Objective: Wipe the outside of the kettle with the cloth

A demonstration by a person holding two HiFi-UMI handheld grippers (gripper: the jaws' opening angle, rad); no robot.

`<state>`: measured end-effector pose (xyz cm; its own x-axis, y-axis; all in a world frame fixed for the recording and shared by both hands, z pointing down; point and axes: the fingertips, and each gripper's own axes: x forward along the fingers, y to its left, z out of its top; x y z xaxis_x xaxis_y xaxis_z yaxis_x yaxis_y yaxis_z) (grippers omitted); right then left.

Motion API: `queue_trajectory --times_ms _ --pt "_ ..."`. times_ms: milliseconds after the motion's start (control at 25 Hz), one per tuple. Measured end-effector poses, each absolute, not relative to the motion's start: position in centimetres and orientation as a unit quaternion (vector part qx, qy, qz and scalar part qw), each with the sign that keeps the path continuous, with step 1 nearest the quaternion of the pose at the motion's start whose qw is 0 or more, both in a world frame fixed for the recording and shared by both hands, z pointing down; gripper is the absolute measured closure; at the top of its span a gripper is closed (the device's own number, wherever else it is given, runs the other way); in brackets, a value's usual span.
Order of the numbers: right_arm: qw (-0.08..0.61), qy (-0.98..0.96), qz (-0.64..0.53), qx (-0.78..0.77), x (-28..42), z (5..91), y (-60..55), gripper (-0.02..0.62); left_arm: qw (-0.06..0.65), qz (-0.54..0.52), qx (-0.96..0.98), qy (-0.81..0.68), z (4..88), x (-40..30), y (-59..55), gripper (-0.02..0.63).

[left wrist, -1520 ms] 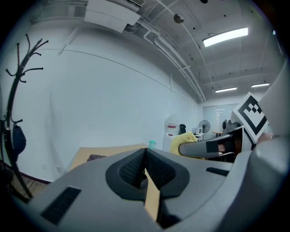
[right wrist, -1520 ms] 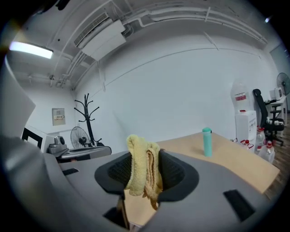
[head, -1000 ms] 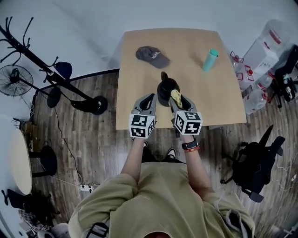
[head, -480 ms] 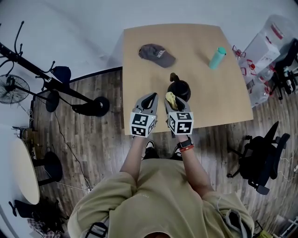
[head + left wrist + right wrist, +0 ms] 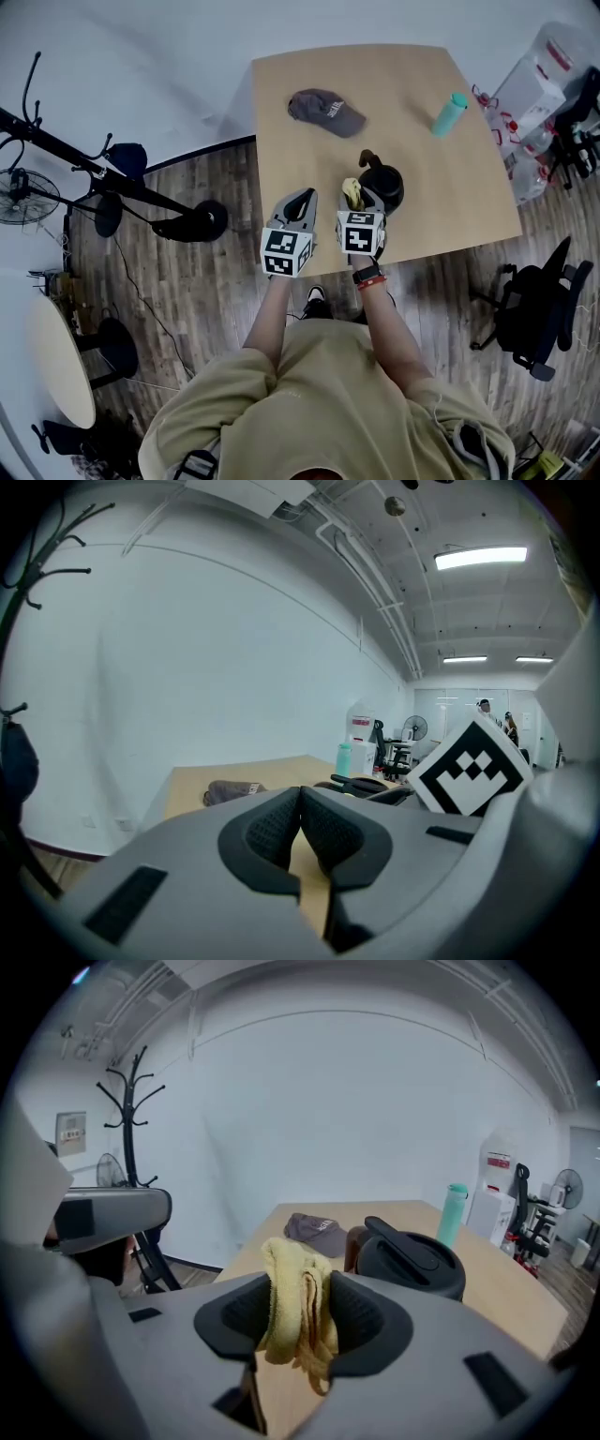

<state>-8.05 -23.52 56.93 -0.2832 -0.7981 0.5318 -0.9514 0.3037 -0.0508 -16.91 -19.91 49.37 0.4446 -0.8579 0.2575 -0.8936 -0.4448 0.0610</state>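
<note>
- Kettle first: the round black kettle with a flat lid [image 5: 382, 185] stands on the pale wooden table [image 5: 309, 159], near the front edge. It is at about 1 o'clock from my right tongs [image 5: 362, 195] and close to them.
- My right tongs are squeezed on the soft yellow cloth [image 5: 298, 1309]. It sits bunched up between the jaws, with a bit hanging down.
- My left tongs [image 5: 300, 803] are pressed together with nothing in them, out at 9 o'clock from the kettle.
- I think the kettle is hard and smooth, so the cloth should slide over it easily. It could also skid on the table if I push hard. I can't tell if there is water inside, so I can't say if it is heavy.
- I would hold it steady by the bar on its lid, or by the brown part on its far side, while I wipe.
- The cloth is floppy and light.
- A grey cap [image 5: 326, 111] lies at 11 o'clock from the kettle and a teal bottle [image 5: 449, 113] at 1 o'clock. The cap has small white print, too tiny for me to read.
</note>
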Motion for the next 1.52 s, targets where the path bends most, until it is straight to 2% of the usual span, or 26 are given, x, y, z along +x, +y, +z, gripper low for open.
queue_trajectory --times_ms 480,1520 --pt "0.261 -0.726 0.198 0.604 -8.0 58.8 -23.8 0.417 0.102 0.093 0.861 -0.490 50.4 -17.2 -20.7 0.581" --pt "0.229 -0.770 0.235 0.547 -2.3 59.4 -19.3 0.439 0.116 0.105 0.861 -0.484 52.5 -10.3 -20.1 0.581"
